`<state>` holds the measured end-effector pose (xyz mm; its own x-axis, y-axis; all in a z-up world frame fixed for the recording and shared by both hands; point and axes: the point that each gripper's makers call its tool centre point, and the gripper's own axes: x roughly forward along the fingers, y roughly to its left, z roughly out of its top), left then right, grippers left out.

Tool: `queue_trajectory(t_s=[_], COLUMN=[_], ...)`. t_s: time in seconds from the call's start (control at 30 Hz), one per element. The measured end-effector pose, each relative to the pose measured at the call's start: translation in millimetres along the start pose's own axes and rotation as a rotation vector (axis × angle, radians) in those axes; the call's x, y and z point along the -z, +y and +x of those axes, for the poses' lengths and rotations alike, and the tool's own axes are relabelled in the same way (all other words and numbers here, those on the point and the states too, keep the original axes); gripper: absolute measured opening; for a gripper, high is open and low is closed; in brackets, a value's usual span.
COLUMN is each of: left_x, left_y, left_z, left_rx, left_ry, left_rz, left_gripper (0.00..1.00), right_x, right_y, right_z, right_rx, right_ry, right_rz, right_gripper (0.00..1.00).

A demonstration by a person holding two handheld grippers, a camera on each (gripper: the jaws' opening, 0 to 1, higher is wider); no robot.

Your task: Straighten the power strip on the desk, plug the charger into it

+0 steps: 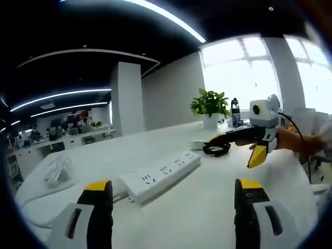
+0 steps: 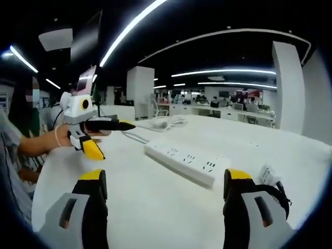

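A: Left gripper view first. Where's the power strip?
B: White power strip lies flat on the white counter, running diagonally, its near end just ahead of the left claw. Nothing plugged into the sockets I can see.
A: Left claw state?
B: Jaws spread wide, yellow tips, nothing between them, held above the counter.
A: Charger?
B: White charger past the strip's far end, with a coil of black cable beside it. Small in that view. In the right gripper view it sits at the lower right, just behind the right jaw, partly hidden.
A: The other claw?
B: Right claw comes in from the right, held by a hand, over the cable coil. One yellow jaw points down; apart from the charger as far as I can tell.
A: Its state?
B: From its own view, jaws wide apart, empty, over bare counter, strip ahead between them but well beyond the tips.
A: Anything else?
B: White cord trails from the strip's far end toward a loose bundle. Potted plant and dark bottle at the counter's far edge by the window. Open office behind, ceiling light strips, white pillar.
A: Left claw in the right gripper view?
B: Yes, upper left, hand holding it, jaws apart.
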<state>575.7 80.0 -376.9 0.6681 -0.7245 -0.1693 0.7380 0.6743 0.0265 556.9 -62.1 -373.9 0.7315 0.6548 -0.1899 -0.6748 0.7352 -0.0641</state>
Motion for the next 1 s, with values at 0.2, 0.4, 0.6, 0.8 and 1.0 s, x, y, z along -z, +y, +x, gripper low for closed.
queue_trajectory(t_s=[0.2,0.4,0.6,0.8,1.0], left_x=[-1.3,-0.5,1.3,2.6,1.6], left_y=[-3.2,-6.0,-5.6,-8.5,-7.3], left_z=[-8.4,-17.5,-24.3,-26.7,-27.8], left_rx=[-0.011,-0.015,-0.028,-0.02,-0.025], left_ry=[-0.013,-0.025,-0.031,-0.03,-0.033], left_rz=[0.019,0.016,-0.005,-0.009,-0.009], left_gripper=[0.99,0.99,0.98,0.98,0.97], right_x=[0.1,-4.3,-7.0,-7.4,0.6], right_y=[4.9,6.1,-0.5,-21.0,-42.2], right_z=[-8.6,-18.3,-25.3,-31.4,-36.4], right_rx=[-0.007,0.007,0.022,0.058,0.094], right_ry=[-0.009,-0.022,-0.031,-0.041,-0.012], right_rz=[0.009,-0.019,-0.031,-0.014,-0.015], right_gripper=[1.0,1.0,1.0,1.0,1.0])
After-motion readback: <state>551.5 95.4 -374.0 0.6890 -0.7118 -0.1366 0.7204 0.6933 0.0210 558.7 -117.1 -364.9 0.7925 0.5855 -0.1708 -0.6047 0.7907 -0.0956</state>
